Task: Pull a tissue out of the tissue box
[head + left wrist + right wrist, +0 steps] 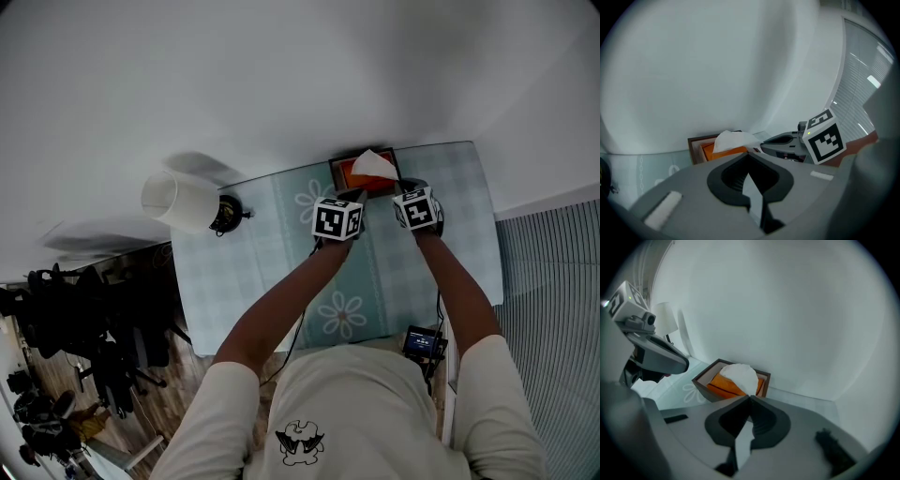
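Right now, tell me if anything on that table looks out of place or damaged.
Nothing stands out. The tissue box sits flat by the wall, one tissue pokes up from it, and the lamp stands upright.

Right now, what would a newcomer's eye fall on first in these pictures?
First the white tissue rising from the orange-lined box at the table's far edge, with the right gripper shut on its edge. The left gripper, also shut, sits by the box's near left corner. A lamp is at the table's far left corner.
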The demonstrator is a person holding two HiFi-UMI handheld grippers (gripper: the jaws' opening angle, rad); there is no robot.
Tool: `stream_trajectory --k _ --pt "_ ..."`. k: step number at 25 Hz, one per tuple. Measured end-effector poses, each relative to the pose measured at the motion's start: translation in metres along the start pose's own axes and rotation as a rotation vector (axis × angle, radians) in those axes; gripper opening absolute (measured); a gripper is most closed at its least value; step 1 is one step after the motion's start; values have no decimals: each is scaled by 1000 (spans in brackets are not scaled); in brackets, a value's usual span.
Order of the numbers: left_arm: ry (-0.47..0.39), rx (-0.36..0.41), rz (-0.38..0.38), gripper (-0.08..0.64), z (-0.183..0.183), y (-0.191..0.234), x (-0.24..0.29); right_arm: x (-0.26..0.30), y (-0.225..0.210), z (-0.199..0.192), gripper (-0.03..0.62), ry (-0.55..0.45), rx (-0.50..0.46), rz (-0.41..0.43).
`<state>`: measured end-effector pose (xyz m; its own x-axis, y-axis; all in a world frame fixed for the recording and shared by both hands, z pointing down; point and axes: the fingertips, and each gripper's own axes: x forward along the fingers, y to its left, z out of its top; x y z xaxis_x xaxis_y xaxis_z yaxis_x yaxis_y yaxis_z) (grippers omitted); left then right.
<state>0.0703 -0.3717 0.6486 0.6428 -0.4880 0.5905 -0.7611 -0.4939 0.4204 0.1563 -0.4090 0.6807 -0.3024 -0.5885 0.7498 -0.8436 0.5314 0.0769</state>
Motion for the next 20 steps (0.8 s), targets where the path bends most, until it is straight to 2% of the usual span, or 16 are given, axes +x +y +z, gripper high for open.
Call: stream_trajectory --k 4,8,15,20 --pt "-7 13 -4 5 -2 0 -5 -14 8 7 15 -35 19 3" --pt "-12 77 -9 5 -8 -3 -14 -31 21 10 15 -79 38 12" --pt "-23 86 -33 5 -19 -12 -33 -59 37 5 15 -125 76 15" --pt "-43 179 -23 5 -19 -15 -48 -82 46 5 15 -164 112 12"
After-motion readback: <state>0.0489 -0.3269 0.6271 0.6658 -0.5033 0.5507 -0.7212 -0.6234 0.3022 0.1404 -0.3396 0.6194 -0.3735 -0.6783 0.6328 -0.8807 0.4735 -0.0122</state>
